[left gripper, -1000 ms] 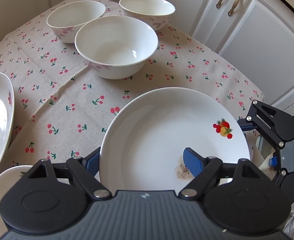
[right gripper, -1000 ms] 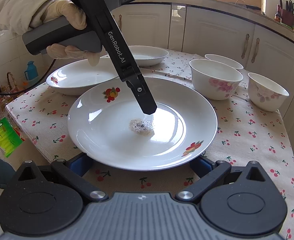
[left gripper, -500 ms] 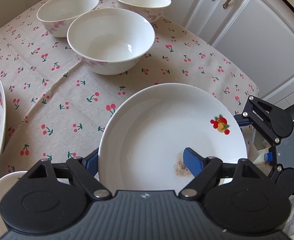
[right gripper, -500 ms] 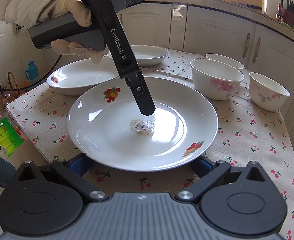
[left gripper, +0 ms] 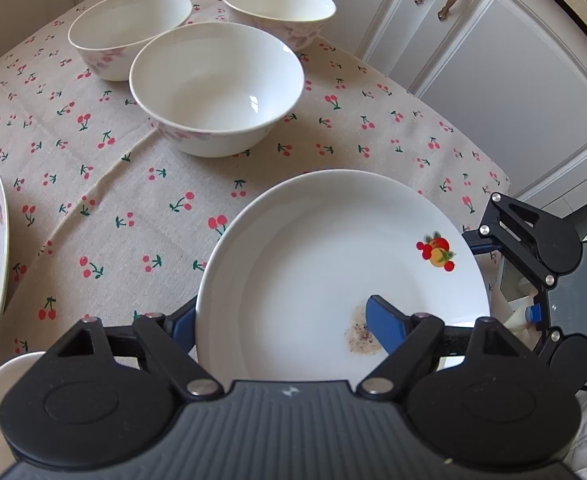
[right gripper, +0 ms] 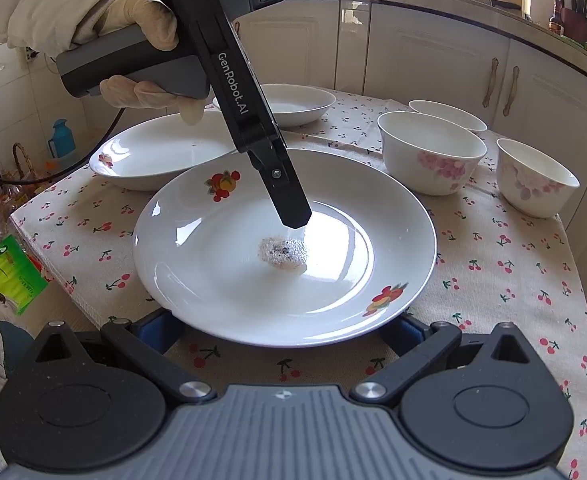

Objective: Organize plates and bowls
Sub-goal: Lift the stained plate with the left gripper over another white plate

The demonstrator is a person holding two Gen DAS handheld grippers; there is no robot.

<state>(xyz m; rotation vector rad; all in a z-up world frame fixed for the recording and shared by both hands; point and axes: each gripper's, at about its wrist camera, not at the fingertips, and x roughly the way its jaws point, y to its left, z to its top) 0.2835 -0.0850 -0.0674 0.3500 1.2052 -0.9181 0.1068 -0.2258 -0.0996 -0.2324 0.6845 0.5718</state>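
Plates [right gripper: 221,280] number three, bowls [right gripper: 429,160] three, on the tablecloth [right gripper: 513,264].

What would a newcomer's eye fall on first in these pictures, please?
The big white plate at the table's near edge, a speckled residue patch at its centre. The left tool dips one finger onto it; three bowls cluster beyond on the cherry-print tablecloth.

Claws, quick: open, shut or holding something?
Left claw: open, straddling the plate rim, not pinching it.
Right claw: open at the plate's near edge, holding nothing.
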